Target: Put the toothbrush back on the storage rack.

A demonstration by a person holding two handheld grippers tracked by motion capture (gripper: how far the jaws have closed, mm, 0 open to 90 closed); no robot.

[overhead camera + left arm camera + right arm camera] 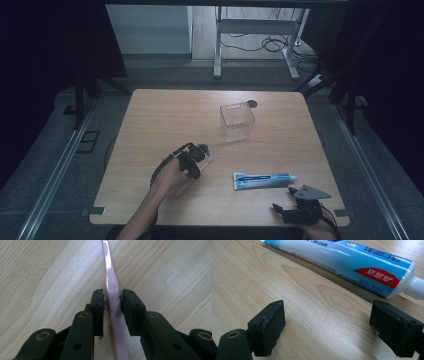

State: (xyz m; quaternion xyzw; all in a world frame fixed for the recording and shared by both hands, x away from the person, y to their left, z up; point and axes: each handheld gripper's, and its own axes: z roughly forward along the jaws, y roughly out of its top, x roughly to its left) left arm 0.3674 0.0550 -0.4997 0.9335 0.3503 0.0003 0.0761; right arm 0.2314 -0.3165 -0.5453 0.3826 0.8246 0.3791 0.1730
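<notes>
A pink toothbrush (110, 277) lies flat on the wooden table (150, 120), left of centre; its pale head (209, 160) sticks out past my left gripper (199, 159). In the left gripper view both black pads of the left gripper (113, 296) sit against the sides of the handle, shut on it. A blue and white toothpaste tube (262, 180) lies to the right, cap pointing right. My right gripper (282, 198) rests just in front of the tube (352, 260). The right gripper's (327, 322) jaws stand wide apart over bare wood.
A clear square plastic cup (237, 122) stands upright at the table's far middle, with a small dark disc (253, 103) behind it. A desk frame and cables lie on the floor beyond the table. A forearm comes in at the bottom left.
</notes>
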